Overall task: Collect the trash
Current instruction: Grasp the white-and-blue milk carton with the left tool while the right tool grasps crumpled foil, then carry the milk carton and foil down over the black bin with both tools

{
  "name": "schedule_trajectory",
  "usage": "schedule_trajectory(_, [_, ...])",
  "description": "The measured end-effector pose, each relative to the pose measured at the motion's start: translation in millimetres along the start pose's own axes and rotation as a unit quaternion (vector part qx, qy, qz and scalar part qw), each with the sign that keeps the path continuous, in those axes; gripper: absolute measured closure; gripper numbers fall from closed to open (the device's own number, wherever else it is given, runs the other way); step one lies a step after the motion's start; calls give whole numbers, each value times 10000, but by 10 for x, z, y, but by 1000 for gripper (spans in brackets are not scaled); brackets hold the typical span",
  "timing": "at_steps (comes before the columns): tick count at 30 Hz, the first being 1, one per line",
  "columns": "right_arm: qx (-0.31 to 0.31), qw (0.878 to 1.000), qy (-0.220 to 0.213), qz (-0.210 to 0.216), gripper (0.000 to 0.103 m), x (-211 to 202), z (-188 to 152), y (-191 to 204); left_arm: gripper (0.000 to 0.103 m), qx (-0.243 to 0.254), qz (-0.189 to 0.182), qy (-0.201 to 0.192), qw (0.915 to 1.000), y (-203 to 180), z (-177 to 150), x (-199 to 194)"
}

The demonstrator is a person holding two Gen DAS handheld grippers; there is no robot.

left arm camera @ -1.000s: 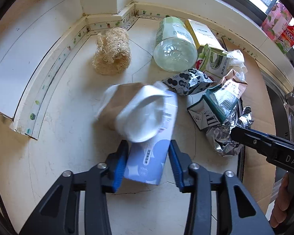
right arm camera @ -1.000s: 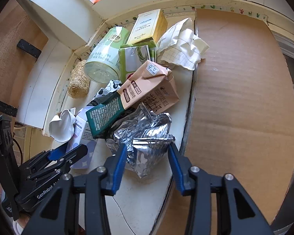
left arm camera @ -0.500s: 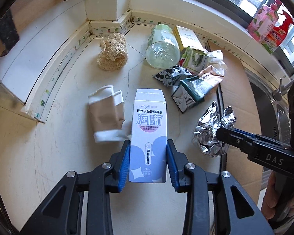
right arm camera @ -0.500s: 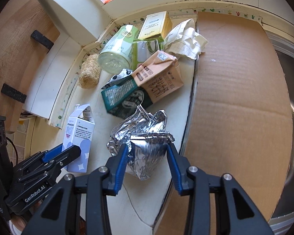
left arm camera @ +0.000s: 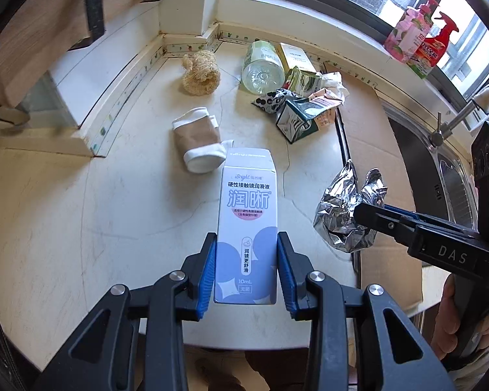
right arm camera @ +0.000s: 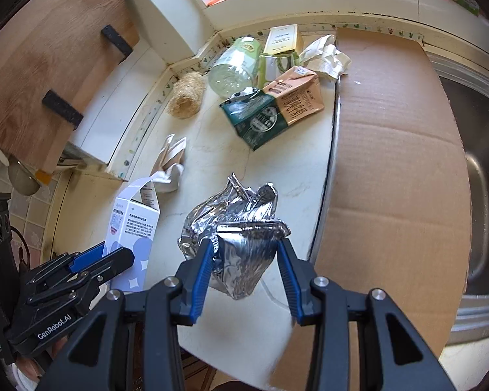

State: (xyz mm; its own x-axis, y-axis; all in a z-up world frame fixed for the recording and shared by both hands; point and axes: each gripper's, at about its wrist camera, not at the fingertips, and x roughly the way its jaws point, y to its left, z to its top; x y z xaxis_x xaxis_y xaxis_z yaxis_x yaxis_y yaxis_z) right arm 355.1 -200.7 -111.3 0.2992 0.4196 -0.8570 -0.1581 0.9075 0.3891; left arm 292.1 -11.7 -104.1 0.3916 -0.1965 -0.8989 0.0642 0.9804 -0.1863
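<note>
My left gripper point(left arm camera: 246, 272) is shut on a white and blue carton point(left arm camera: 247, 221), held upright above the pale countertop point(left arm camera: 114, 215); the carton point(right arm camera: 132, 234) also shows at lower left in the right wrist view. My right gripper point(right arm camera: 246, 262) is shut on a crumpled silver foil bag point(right arm camera: 238, 228), lifted off the counter; the foil bag point(left arm camera: 345, 211) appears right of the carton in the left wrist view. A crushed paper cup point(left arm camera: 197, 141) lies on the counter behind the carton. More trash sits in the far corner: a green and orange carton point(right arm camera: 274, 107) and a clear plastic jar point(right arm camera: 234, 65).
A loofah point(left arm camera: 200, 71) lies by the back wall. A flat cardboard sheet point(right arm camera: 394, 150) covers the counter's right part, with a steel sink point(left arm camera: 453, 182) and tap beyond. Pink and red bottles point(left arm camera: 420, 39) stand on the window sill. A crumpled paper point(right arm camera: 326, 55) lies by the cardboard.
Both grippers have pulled back and upward from the trash pile, carrying the carton and the foil bag. The paper cup that leaned on the carton now lies on the counter.
</note>
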Motion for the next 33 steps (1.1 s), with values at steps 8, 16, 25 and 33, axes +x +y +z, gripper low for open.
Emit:
schedule_trajectory(8, [-74,9999,-114,-69,63,-176,-405,344,70,82,-68,-58,9999,170,-367,-285])
schedule_trajectory(16, [-51,9993,-339,-167,63,-398,-911,626,70,352,-202,-89,9991,210,-706,-538])
schedule_trajectory(25, [87,9977,-552,-393,63,-593,-1600,856,70,662,-367,-112,9971,153,-1146,-739])
schedule_trajectory(33, [210,9962,-571,-631,63,-737,-2155,948,70,791,-468,157,9956,92,-1529,-734])
